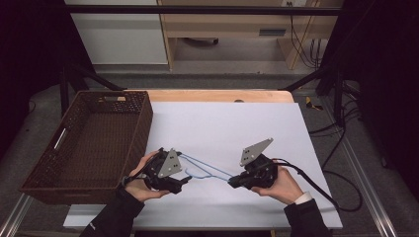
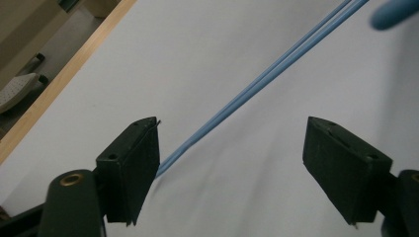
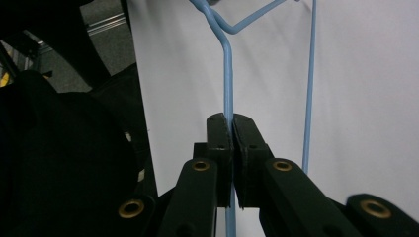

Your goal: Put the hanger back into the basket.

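A blue wire hanger hangs just above the white sheet between my two grippers. My right gripper is shut on one of its wires; in the right gripper view the wire runs straight up from the closed jaws of that gripper to a bend. My left gripper is at the hanger's other end. Its jaws stand wide apart in the left gripper view, and the hanger's two thin wires slant between them, ending beside the left pad. No pad presses on them.
A brown wicker basket stands at the table's left, empty inside. The wooden table edge shows beyond the sheet. A black cable trails from the right gripper across the sheet's right side.
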`<state>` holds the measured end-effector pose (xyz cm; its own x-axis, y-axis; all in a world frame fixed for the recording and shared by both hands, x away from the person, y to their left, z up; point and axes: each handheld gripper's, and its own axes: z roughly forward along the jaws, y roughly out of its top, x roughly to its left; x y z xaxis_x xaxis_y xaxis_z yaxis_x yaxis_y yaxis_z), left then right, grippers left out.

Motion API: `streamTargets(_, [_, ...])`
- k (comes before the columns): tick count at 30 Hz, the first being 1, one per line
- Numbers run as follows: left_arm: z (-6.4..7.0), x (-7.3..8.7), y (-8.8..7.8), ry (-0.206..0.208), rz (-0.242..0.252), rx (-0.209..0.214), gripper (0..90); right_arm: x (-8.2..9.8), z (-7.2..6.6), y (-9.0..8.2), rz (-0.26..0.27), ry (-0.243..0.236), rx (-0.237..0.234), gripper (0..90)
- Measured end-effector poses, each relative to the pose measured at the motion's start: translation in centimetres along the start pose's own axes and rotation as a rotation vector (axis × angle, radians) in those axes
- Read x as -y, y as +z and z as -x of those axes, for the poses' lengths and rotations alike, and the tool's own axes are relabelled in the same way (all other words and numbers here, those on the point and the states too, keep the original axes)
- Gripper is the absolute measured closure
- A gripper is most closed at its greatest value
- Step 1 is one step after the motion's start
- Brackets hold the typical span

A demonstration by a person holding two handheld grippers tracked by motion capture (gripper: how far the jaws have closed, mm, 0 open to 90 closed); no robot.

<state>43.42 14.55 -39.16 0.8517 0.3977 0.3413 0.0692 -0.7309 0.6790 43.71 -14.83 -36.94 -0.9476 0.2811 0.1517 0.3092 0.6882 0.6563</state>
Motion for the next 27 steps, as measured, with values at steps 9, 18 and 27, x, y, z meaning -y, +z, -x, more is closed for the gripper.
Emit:
streamTargets(9, [0.8,0.2,0.9,0.067,-0.004,-0.007,37.1,0.1,-0.5,0.5,0.002,-0.019,-0.047,87.5])
streamTargets(18, [0.6,0.7,1.2,0.062,-0.01,0.012,42.3,0.3,-0.8,0.6,-0.003,-0.044,-0.061,87.5])
streamTargets(27, [0.7,1.2,1.5,0.081,-0.016,0.035,49.6,0.4,-1.1,0.3,0.008,-0.067,-0.084,87.5])
